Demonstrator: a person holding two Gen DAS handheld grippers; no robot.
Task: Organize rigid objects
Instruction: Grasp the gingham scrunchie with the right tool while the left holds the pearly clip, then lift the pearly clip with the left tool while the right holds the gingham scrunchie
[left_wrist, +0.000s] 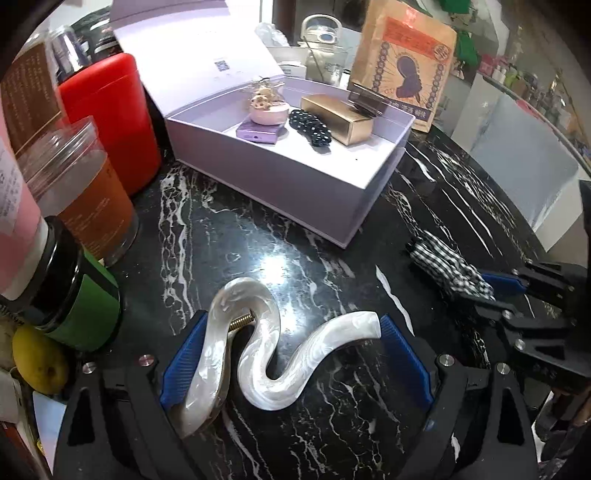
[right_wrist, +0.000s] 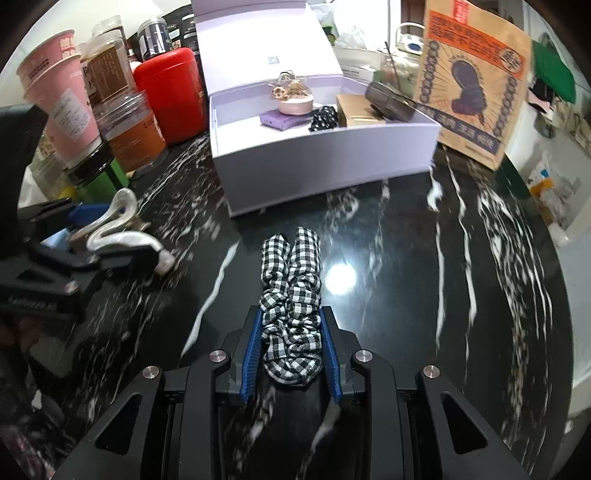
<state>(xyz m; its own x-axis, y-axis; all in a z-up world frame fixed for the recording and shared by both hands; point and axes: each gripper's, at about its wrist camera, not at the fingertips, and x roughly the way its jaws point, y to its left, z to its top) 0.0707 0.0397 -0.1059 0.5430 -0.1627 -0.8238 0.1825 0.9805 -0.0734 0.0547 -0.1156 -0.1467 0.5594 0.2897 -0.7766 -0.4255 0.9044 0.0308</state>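
Note:
My left gripper (left_wrist: 291, 350) is shut on a wavy pearl-white hair clip (left_wrist: 266, 350), its blue pads touching both ends, low over the black marble table (left_wrist: 295, 258). The clip also shows in the right wrist view (right_wrist: 118, 229). My right gripper (right_wrist: 291, 347) is shut on a black-and-white checked scrunchie (right_wrist: 291, 295), also visible in the left wrist view (left_wrist: 450, 269). An open lilac box (left_wrist: 295, 177) stands ahead, holding a gold box (left_wrist: 336, 118), a dotted black scrunchie (left_wrist: 310, 125), a small purple case (left_wrist: 258, 131), a pink ornament (left_wrist: 267, 107) and a dark clip (left_wrist: 365, 99).
A red canister (left_wrist: 110, 122), clear jars (left_wrist: 81, 184), a green-labelled jar (left_wrist: 74, 295), pink cups (right_wrist: 59, 96) and a yellow fruit (left_wrist: 37, 362) crowd the left. A brown paper bag (right_wrist: 476, 74) stands behind the box at the right. The table's curved edge runs at right.

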